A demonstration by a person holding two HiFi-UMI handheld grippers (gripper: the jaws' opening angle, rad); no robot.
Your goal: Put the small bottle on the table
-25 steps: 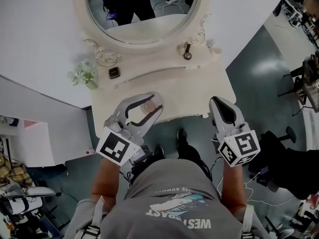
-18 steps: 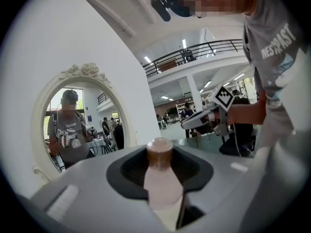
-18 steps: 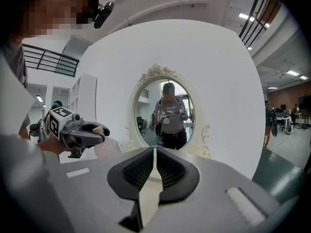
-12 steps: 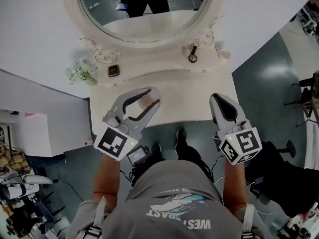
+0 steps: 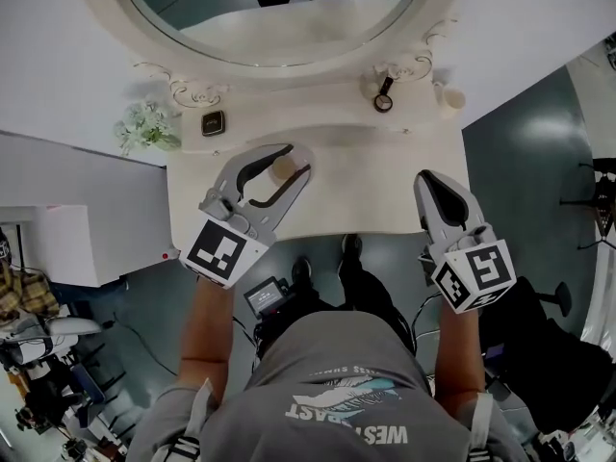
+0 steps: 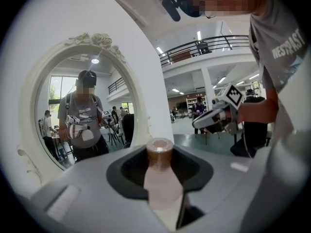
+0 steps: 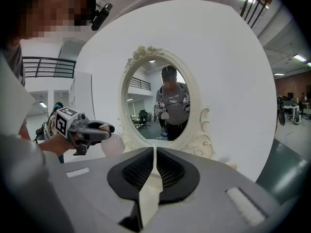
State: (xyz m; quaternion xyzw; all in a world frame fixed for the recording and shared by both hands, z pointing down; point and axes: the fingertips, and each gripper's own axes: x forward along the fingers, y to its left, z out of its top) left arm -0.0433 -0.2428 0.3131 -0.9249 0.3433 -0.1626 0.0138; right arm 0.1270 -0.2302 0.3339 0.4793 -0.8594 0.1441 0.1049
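Observation:
A small pale pink bottle (image 5: pixel 282 169) with a brown cap stands upright between the jaws of my left gripper (image 5: pixel 287 169), which is shut on it above the left part of the cream dressing table (image 5: pixel 366 176). In the left gripper view the bottle (image 6: pixel 161 178) fills the gap between the jaws, cap on top. My right gripper (image 5: pixel 433 189) hovers over the table's right front corner, jaws shut together with nothing in them. In the right gripper view the left gripper (image 7: pixel 97 128) with its bottle (image 7: pixel 112 145) shows at the left.
An oval mirror (image 5: pixel 279 8) in an ornate cream frame stands at the back of the table. On the ledge below it sit a small dark square item (image 5: pixel 213 123), white flowers (image 5: pixel 144 128) and a dark hanging piece (image 5: pixel 384 100). A white cabinet (image 5: pixel 87 243) adjoins on the left.
The view has shifted forward over the table: mirror and table slid down and grew nearer. Both grippers moved forward over the tabletop. The left one keeps hold of the bottle.

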